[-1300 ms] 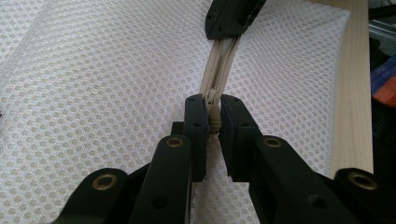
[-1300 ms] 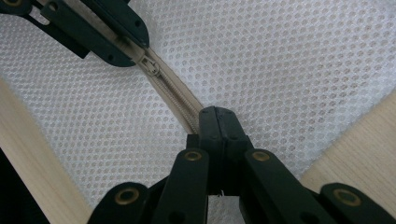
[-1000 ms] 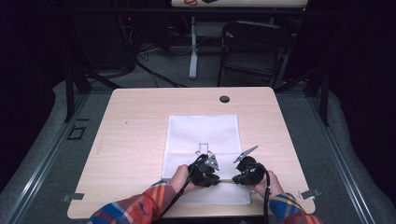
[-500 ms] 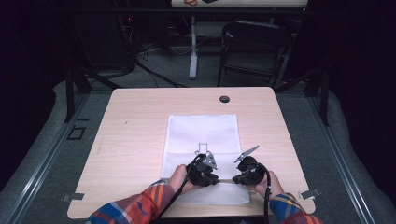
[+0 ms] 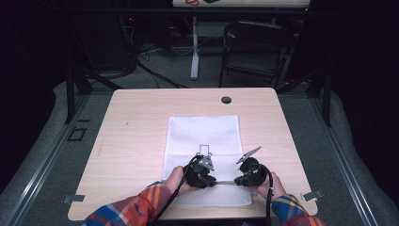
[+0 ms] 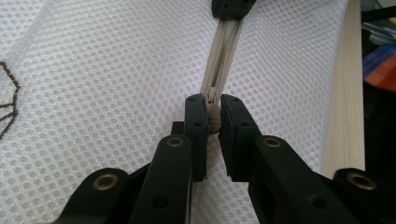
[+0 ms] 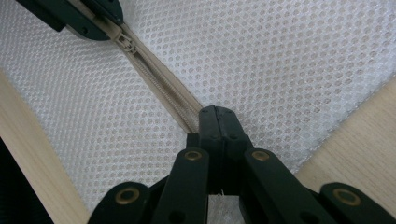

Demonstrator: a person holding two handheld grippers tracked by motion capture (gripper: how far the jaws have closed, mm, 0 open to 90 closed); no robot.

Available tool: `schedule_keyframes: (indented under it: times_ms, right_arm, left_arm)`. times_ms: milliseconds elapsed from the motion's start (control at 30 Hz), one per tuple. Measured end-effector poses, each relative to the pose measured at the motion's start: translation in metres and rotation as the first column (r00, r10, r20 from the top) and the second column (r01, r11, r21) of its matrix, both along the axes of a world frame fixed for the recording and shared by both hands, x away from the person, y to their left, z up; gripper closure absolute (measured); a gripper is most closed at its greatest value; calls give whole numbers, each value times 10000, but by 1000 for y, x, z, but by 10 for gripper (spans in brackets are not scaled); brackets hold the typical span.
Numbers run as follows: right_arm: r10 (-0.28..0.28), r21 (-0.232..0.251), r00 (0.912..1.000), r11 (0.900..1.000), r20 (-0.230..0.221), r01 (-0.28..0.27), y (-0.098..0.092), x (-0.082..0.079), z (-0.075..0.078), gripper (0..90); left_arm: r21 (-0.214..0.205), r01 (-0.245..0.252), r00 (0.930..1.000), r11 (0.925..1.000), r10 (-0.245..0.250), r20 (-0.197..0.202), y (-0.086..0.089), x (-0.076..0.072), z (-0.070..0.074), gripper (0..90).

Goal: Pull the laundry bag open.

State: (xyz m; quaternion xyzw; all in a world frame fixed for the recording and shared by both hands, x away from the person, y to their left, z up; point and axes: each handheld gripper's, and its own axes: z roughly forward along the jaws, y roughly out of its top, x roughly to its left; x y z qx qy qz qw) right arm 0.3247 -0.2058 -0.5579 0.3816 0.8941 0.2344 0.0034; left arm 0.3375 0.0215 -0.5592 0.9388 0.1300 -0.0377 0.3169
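My left gripper (image 6: 212,122) pinches the zip pull (image 6: 213,120); my right gripper (image 7: 218,122) is clamped shut on the zip (image 7: 161,84) tape, on the mesh bag (image 5: 202,136) at the bench's (image 5: 136,122) near edge. I'd keep the tape taut and draw the pull straight along the teeth.

In the high view, the beige zipper (image 5: 226,182) across the near end of the white mesh bag (image 5: 203,136) is too small to read, and both grippers cover its ends. The small dark outline drawing (image 5: 203,149) beyond the zipper stays unreadable.
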Motion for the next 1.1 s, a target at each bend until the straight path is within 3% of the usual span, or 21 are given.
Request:
schedule_keyframes:
  times_ms: [33, 67, 100, 167, 267, 367, 667, 933, 1100]
  right_arm:
    - [-25, 99, 10000, 9999, -28, 25, 1, 0, 0, 900]
    - [-53, 61, 10000, 10000, -60, 53, 1, -1, 0, 900]
    - [-77, 176, 9999, 9998, -83, 78, 1, -1, 0, 900]
    - [152, -158, 9999, 9998, -19, -152, 0, 0, 1, 900]
    - [42, -60, 10000, 10000, 2, -42, 1, 0, 1, 900]
    - [207, -263, 9998, 9994, -47, -208, 1, 1, 2, 900]
    - [167, -263, 9999, 9995, -44, -168, 0, 0, 2, 900]
    - [195, -279, 9998, 9994, -66, -197, 0, 0, 2, 900]
    - [202, -311, 9998, 9993, -62, -204, 0, 1, 2, 900]
  left_arm:
    - [205, -44, 9999, 9998, 42, 97, 0, -1, 1, 815]
    - [21, -37, 10000, 10000, 37, -3, 1, -1, 0, 815]
    - [88, -78, 9999, 9999, 77, 72, 2, -1, 1, 815]
    - [99, -73, 9999, 9999, 73, 79, 3, -1, 2, 815]
    - [99, -95, 9999, 9999, 94, 126, 6, -2, 3, 815]
    - [60, -130, 9999, 9999, 130, -49, 12, -1, 2, 815]
    - [301, -127, 9999, 9995, 124, 104, 16, -3, 3, 812]
    - [115, -166, 9998, 9998, 166, 71, 20, -3, 4, 813]
    - [223, -223, 9998, 9995, 223, 14, 26, -3, 5, 812]
